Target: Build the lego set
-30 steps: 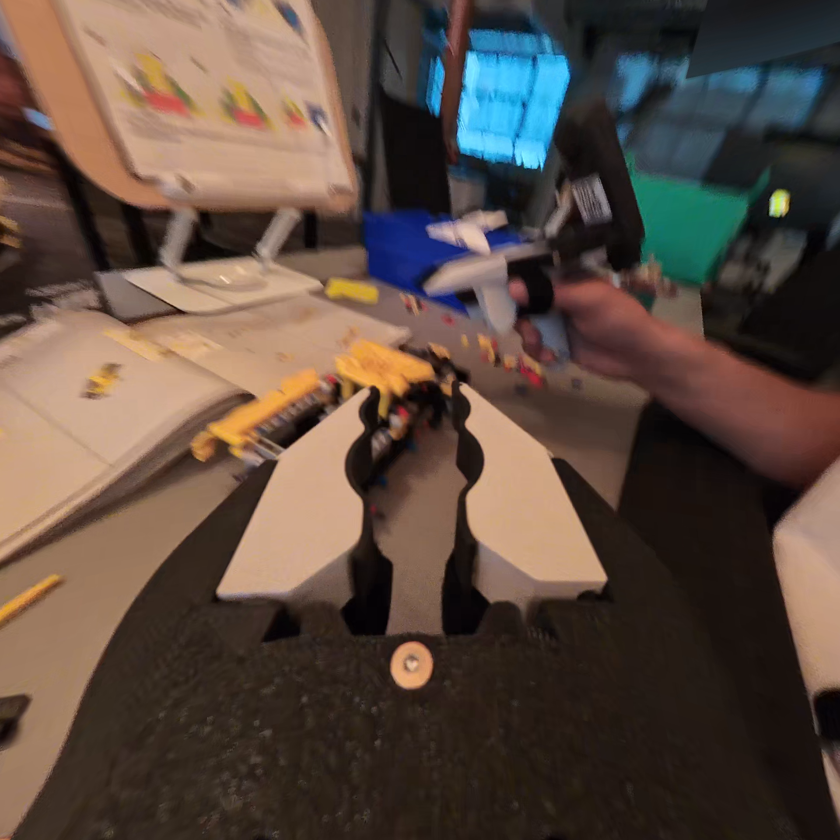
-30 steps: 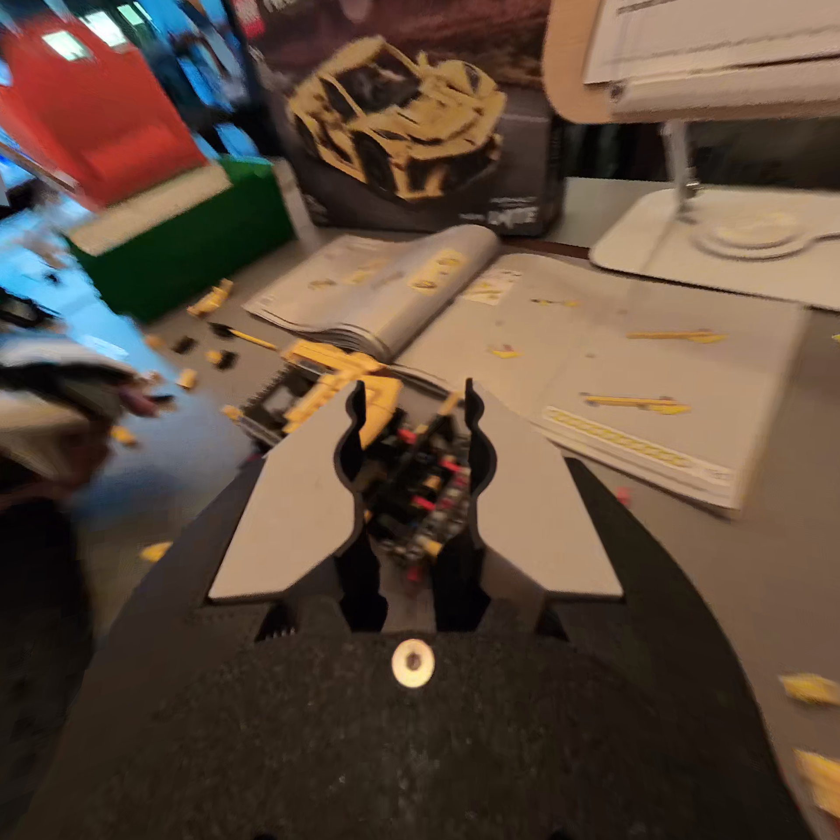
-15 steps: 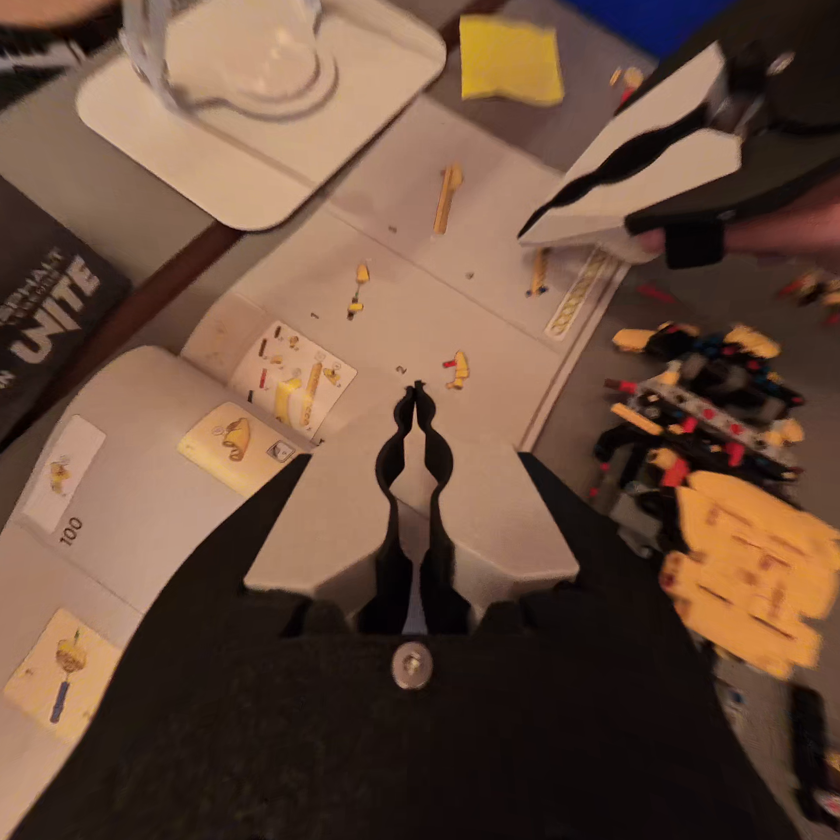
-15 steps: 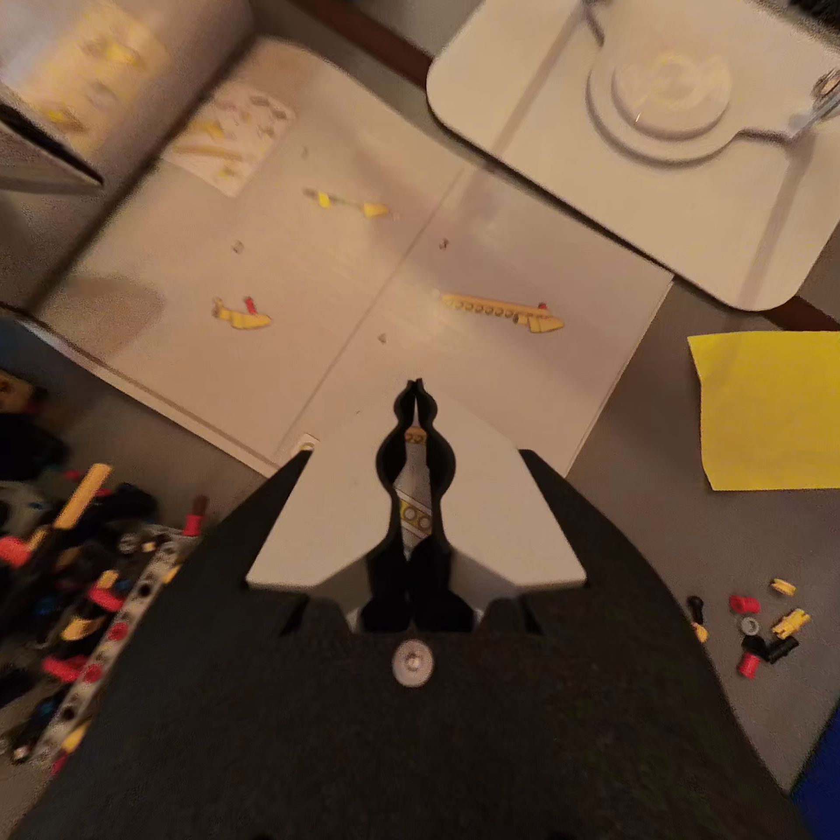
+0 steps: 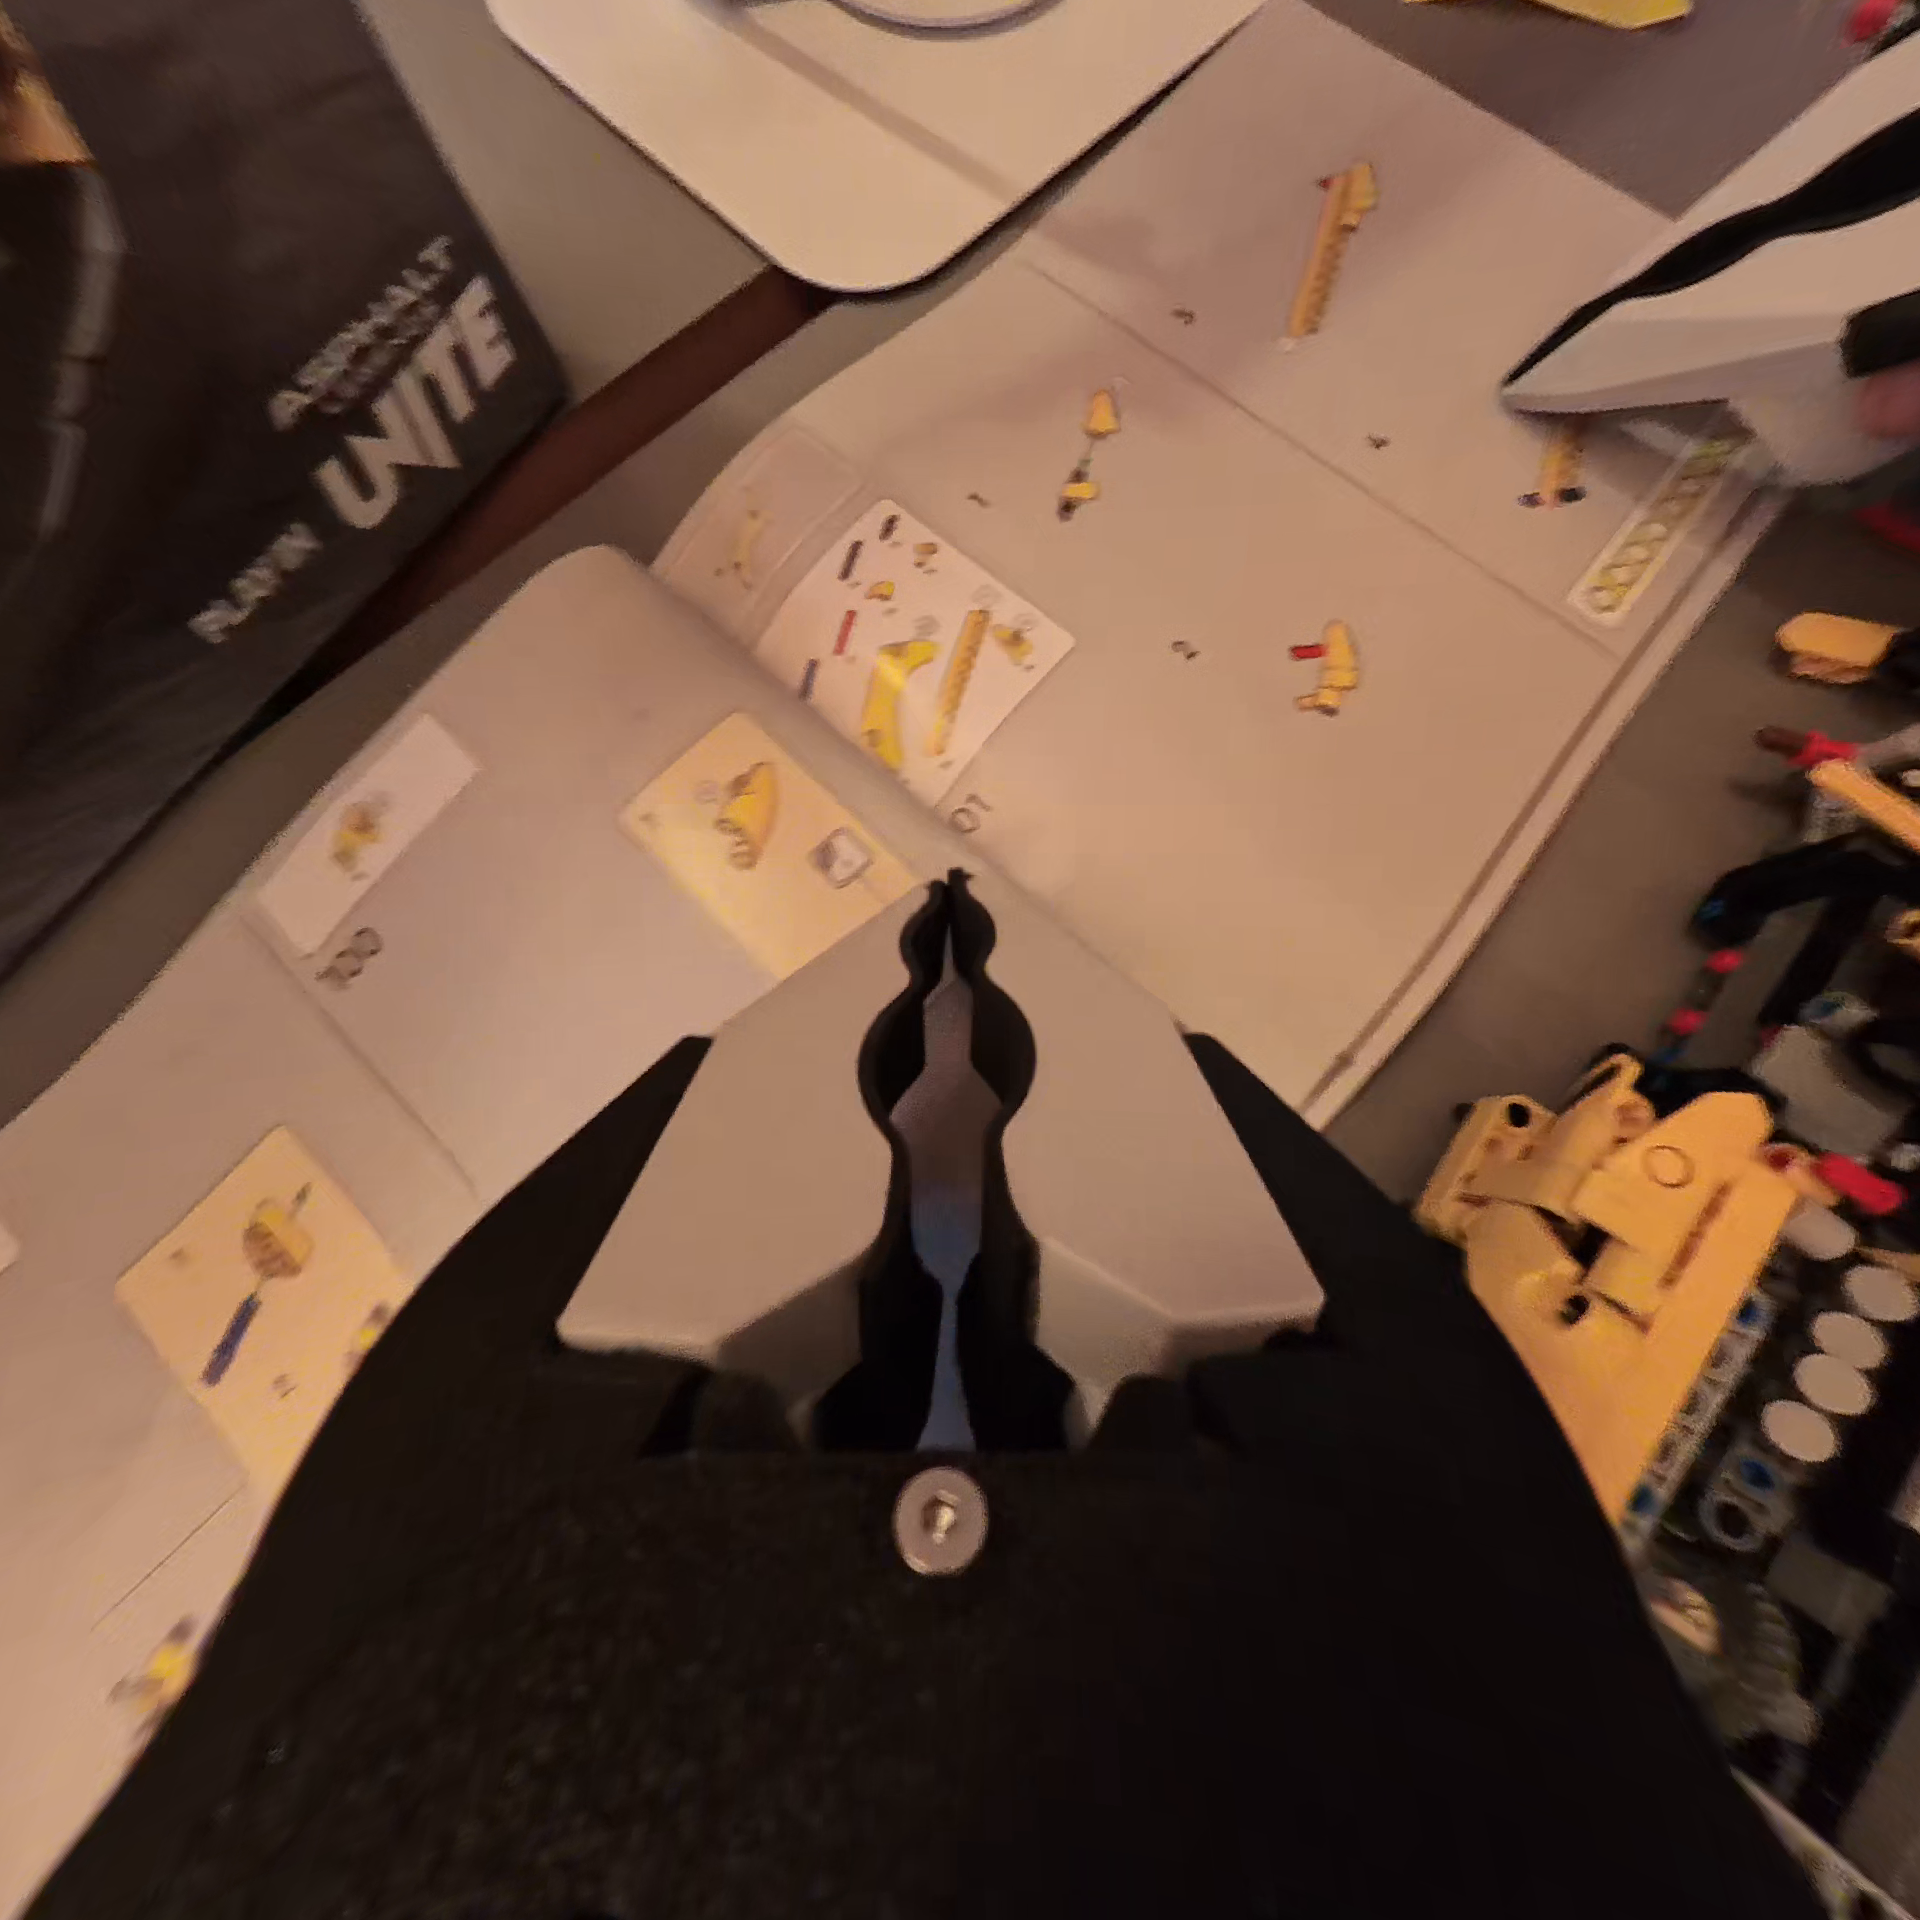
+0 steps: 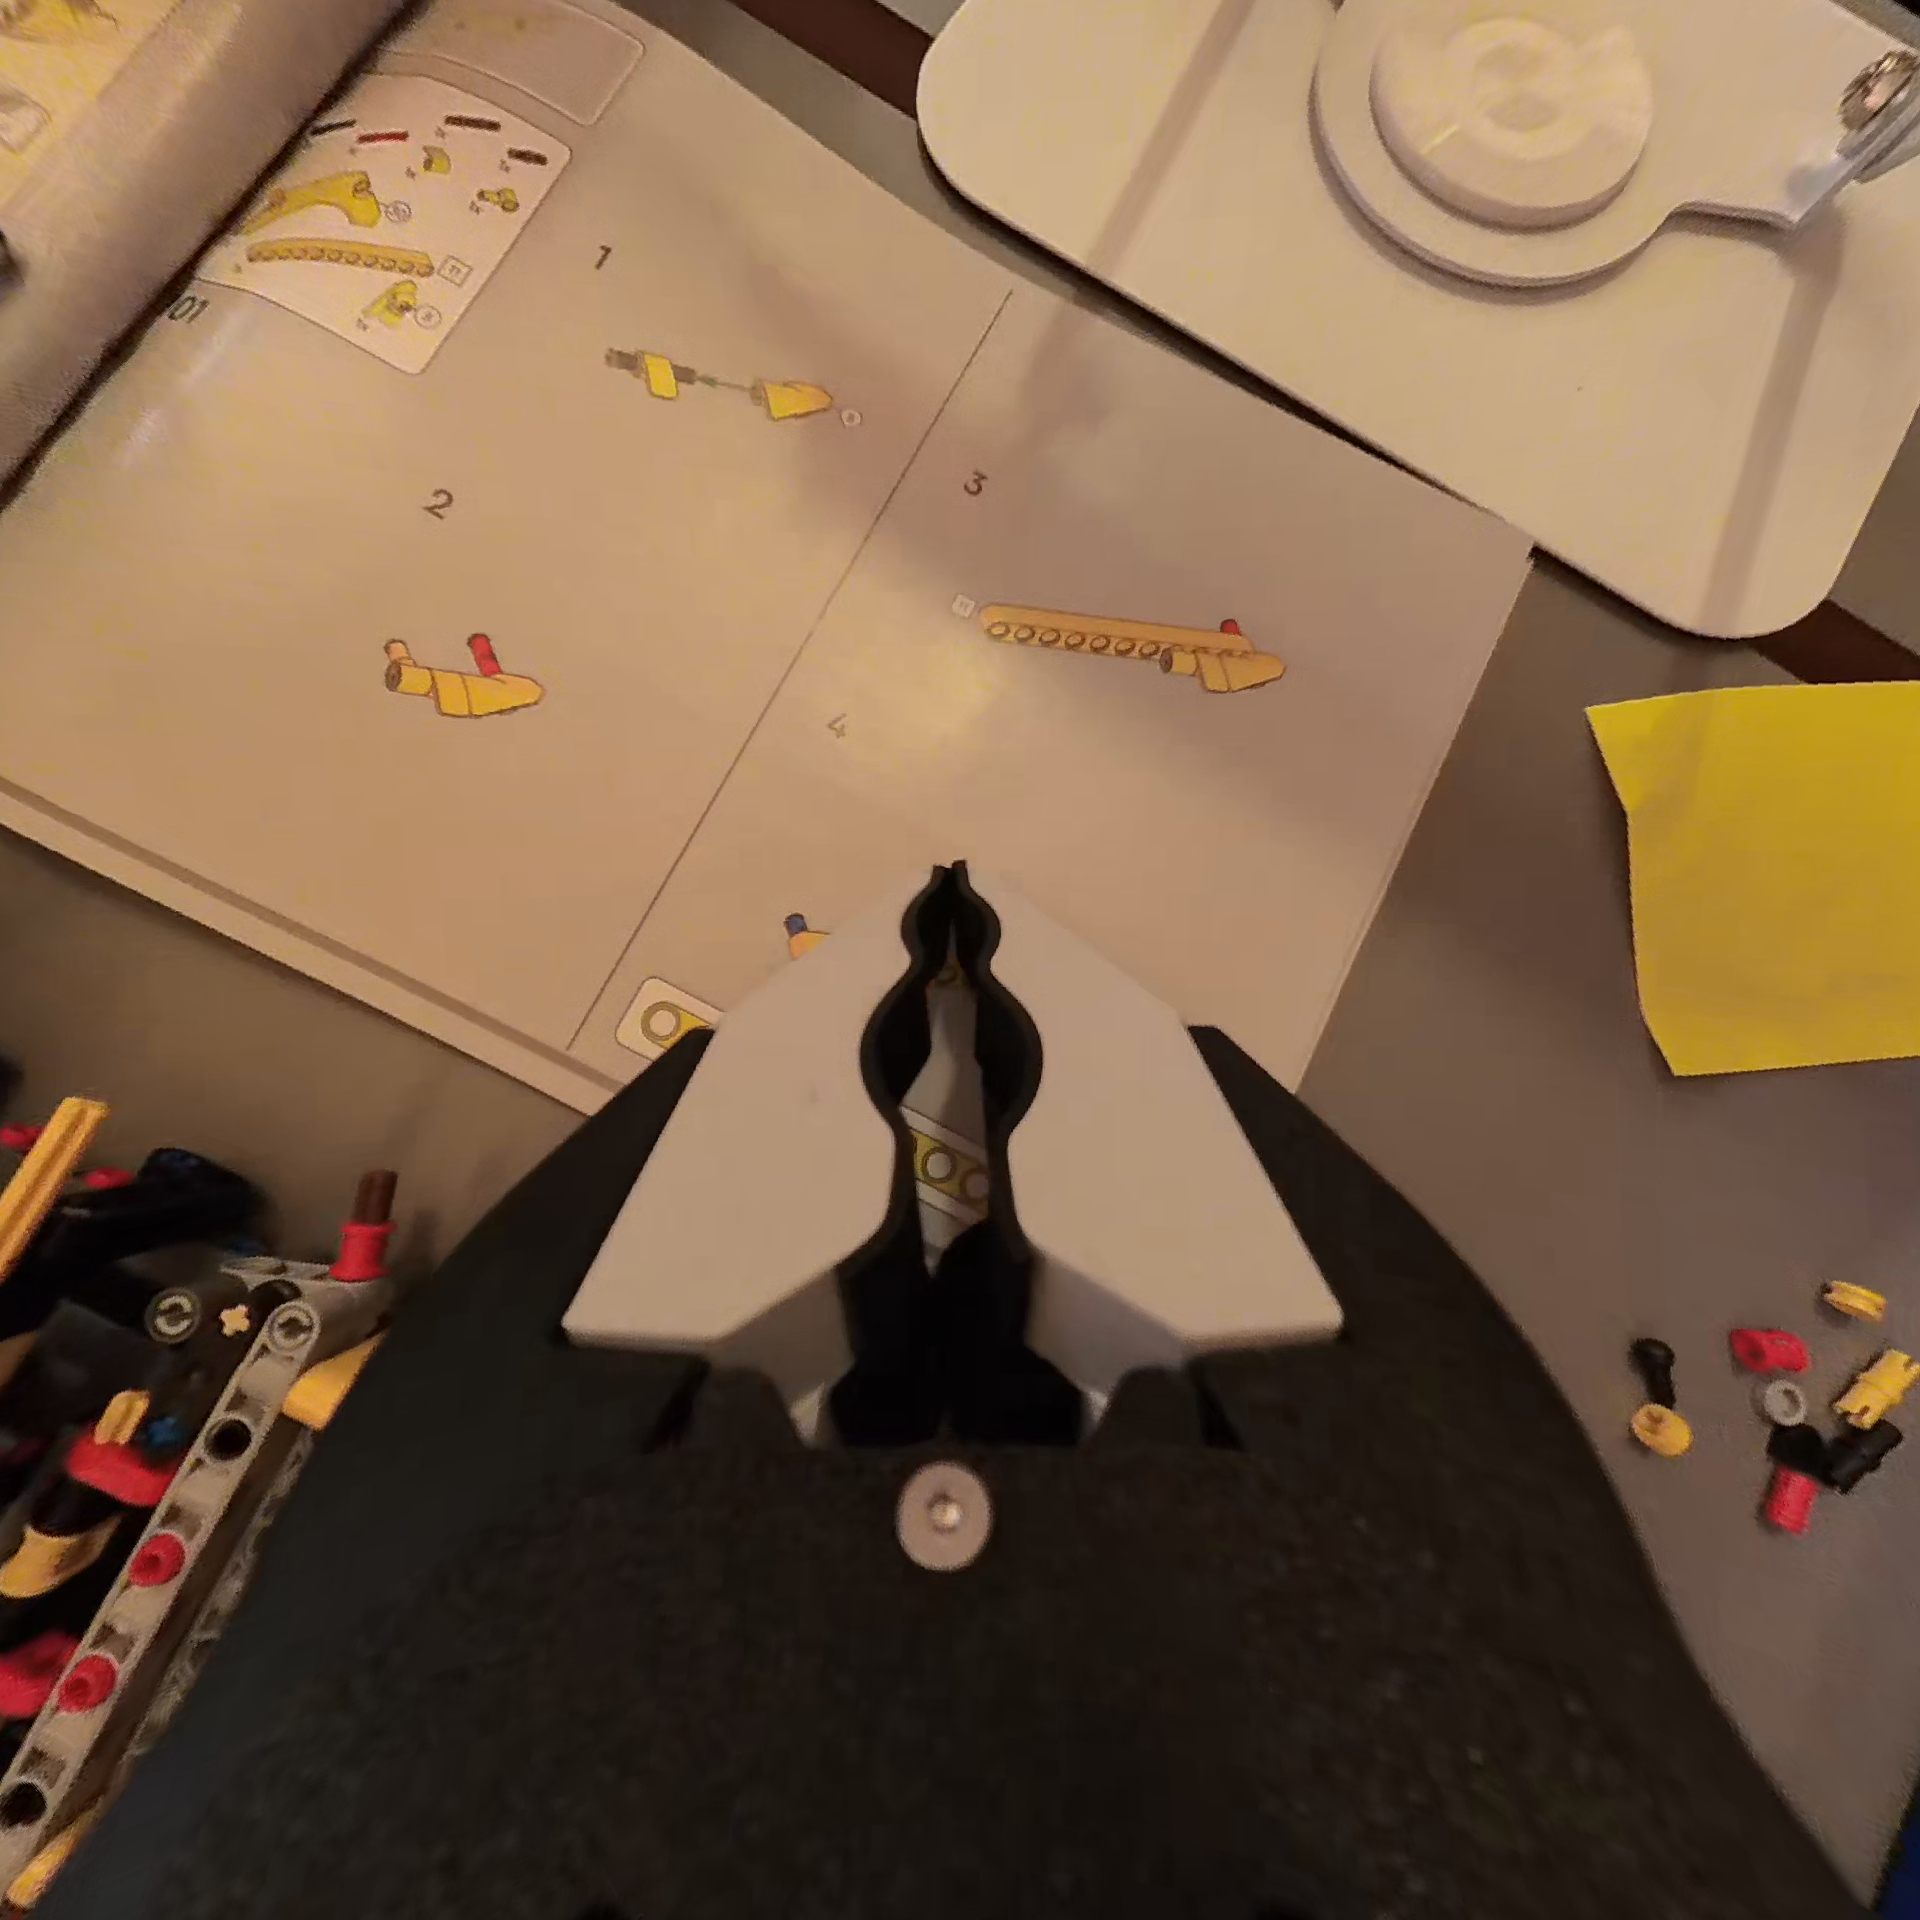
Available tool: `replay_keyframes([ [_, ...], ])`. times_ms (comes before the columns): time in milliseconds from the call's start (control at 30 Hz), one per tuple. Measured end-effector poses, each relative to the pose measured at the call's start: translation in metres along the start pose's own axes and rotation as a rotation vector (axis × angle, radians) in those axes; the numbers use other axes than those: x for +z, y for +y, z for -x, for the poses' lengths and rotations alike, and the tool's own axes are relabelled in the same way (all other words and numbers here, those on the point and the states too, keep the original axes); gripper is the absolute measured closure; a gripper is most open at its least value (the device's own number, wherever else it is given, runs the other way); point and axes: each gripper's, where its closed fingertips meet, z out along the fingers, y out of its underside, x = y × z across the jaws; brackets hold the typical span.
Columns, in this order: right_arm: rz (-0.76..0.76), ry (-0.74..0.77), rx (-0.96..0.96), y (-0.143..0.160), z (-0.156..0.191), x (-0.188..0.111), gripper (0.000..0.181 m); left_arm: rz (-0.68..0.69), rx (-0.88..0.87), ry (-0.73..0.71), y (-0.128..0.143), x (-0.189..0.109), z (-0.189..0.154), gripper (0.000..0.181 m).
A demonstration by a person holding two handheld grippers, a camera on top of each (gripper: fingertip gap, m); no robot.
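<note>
Both claws lowered closer over one booklet [image 5: 1195,582].

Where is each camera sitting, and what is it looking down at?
Left wrist view: on the left tongs, looking down at the open instruction book; shut tongs show, right tongs beyond.
Right wrist view: on the right tongs, looking down at the book's corner; shut tongs show.
Shared: book, yellow model, white stand base.

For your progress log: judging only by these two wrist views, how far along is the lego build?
Done: a partly built yellow and black model stands beside the open instruction booklet. In hand: nothing; the left gripper and right gripper are shut and empty over the booklet. Left: the loose small parts lie unused.
</note>
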Motion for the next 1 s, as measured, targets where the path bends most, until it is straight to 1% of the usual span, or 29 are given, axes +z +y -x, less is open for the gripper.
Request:
replay_keyframes([
  [67, -0.007, 0.008, 0.003, 0.000, 0.000, 0.000, 0.181, 0.016, 0.028, -0.080, 0.007, -0.004, 0.013, 0.181],
  [200, -0.003, 0.012, 0.003, 0.000, 0.000, 0.000, 0.181, 0.017, 0.023, -0.102, 0.017, 0.002, 0.016, 0.181],
  [333, -0.014, 0.008, 0.017, 0.000, 0.000, 0.000, 0.181, 0.060, -0.017, -0.118, 0.020, 0.001, 0.018, 0.181],
  [400, -0.016, 0.013, 0.026, 0.000, 0.000, 0.000, 0.181, 0.068, -0.068, -0.111, 0.020, 0.002, 0.018, 0.181],
  [467, -0.022, 0.011, 0.049, 0.000, 0.000, 0.000, 0.181, 0.057, -0.165, -0.090, 0.019, 0.000, 0.019, 0.181],
  [567, -0.039, -0.012, 0.115, -0.001, 0.000, 0.000, 0.181, -0.018, -0.300, -0.059, 0.018, -0.002, 0.019, 0.181],
  [600, -0.045, -0.019, 0.132, -0.001, 0.000, 0.000, 0.181, -0.029, -0.310, -0.053, 0.018, -0.003, 0.019, 0.181],
  [633, -0.050, -0.023, 0.143, -0.001, -0.001, 0.000, 0.181, -0.022, -0.297, -0.063, 0.019, -0.005, 0.021, 0.177],
  [700, -0.024, -0.028, 0.150, -0.001, 0.000, -0.001, 0.181, 0.003, -0.304, -0.129, 0.022, -0.012, 0.031, 0.156],
  [733, 0.000, -0.022, 0.134, -0.001, 0.000, -0.002, 0.181, 0.000, -0.310, -0.139, 0.022, -0.015, 0.032, 0.156],
  [767, -0.023, -0.025, 0.100, -0.006, 0.000, -0.005, 0.178, -0.007, -0.313, -0.142, 0.021, -0.019, 0.031, 0.154],
  [833, -0.122, -0.023, 0.061, -0.023, -0.004, -0.027, 0.172, -0.055, -0.325, -0.124, 0.014, -0.028, 0.025, 0.152],
  [900, -0.179, -0.005, 0.032, -0.028, -0.019, -0.066, 0.162, -0.150, -0.331, -0.081, -0.003, -0.038, 0.017, 0.152],
  [933, -0.188, 0.038, 0.029, -0.021, -0.032, -0.088, 0.160, -0.203, -0.329, -0.067, -0.013, -0.044, 0.015, 0.152],
  [1000, -0.168, 0.151, 0.080, 0.012, -0.065, -0.123, 0.156, -0.298, -0.295, -0.053, -0.028, -0.053, 0.012, 0.152],
])
